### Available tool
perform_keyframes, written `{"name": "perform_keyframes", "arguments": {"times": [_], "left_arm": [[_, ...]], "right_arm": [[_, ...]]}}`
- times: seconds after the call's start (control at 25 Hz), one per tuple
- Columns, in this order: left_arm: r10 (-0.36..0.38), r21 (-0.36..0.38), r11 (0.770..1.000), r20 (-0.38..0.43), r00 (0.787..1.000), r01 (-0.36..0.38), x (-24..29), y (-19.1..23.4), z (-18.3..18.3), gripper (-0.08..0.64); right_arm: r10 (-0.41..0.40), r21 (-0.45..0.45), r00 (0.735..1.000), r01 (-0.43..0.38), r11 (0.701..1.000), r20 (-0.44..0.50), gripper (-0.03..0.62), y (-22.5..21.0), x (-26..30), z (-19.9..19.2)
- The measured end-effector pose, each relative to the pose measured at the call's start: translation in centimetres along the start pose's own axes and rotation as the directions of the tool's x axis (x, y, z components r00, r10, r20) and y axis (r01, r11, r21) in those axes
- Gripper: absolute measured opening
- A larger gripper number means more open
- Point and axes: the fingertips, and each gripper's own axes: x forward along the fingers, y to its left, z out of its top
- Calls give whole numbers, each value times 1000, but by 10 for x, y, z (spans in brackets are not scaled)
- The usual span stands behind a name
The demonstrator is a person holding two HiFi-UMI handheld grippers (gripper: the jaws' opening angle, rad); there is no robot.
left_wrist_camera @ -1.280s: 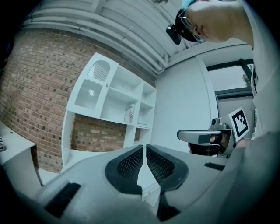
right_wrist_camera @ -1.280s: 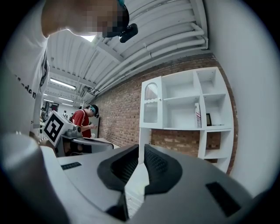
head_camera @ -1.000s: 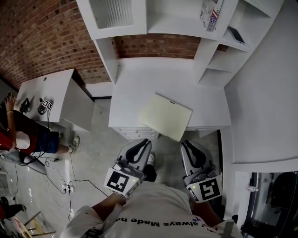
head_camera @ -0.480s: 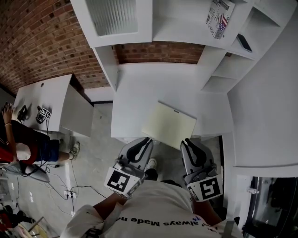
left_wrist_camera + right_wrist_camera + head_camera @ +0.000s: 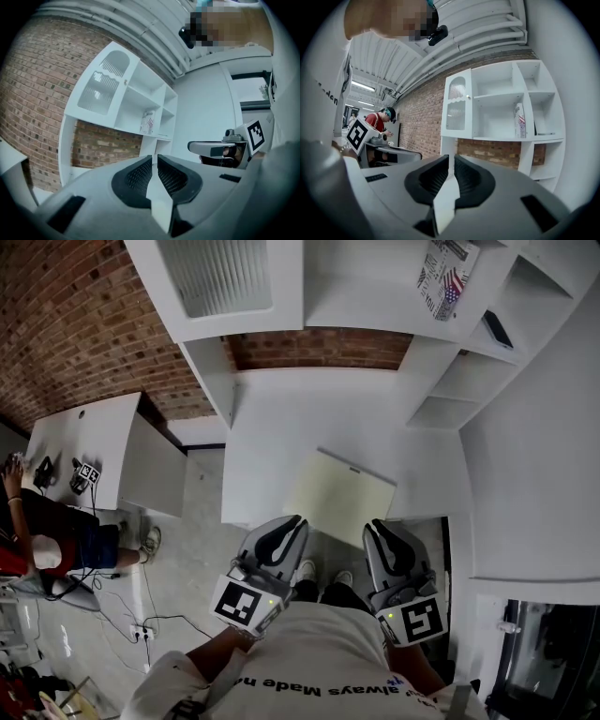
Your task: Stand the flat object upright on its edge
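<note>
1. Both tools hang low in front of the person's body, short of the desk. The left gripper [image 5: 292, 524] has its jaws pressed together with nothing between them, and the right gripper [image 5: 379, 527] is likewise closed and empty.
2. The pale yellow board [image 5: 339, 493] lies flat and askew on the white desk [image 5: 300, 413], just beyond and between the two tools. Its near corner is at the desk's front edge, perhaps slightly over it; I cannot tell which.
3. The task looks to be at the approach stage, with the board untouched and not yet raised.
4. The next move probably calls for opening one pair of jaws and taking the board by an edge. The near corner seems the easiest place to get a jaw under. The other tool could then steady the board as it tips up.
5. The desk top around the board is bare, so nothing blocks the lift.
6. Farther back, white shelves hold a printed box [image 5: 445, 268] and a dark flat item [image 5: 498, 329], in front of a brick wall [image 5: 84, 324].
7. Far left, a person [image 5: 37, 540] stands at another white table [image 5: 84, 437], well apart.
</note>
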Motion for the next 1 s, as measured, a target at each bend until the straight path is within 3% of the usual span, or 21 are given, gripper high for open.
{"name": "perform_keyframes", "arguments": {"times": [0.48,0.68,0.8,1.0], "left_arm": [[21,22,999,45,999,-22,34,-25,17,29],[58,-58,997,16,998,-57,49,-28,5,29],[62,-88,994,0,998,-62,57,-27,-7,80],[68,-220,972,-51,996,-78,62,-18,-43,129]], "right_arm": [[61,-19,998,-61,998,8,38,-39,-6,3],[82,-20,997,-82,996,2,38,-58,-13,-1],[95,-10,995,-95,995,-3,38,-64,-13,-8],[117,7,992,-117,993,-39,40,-66,-10,-28]]}}
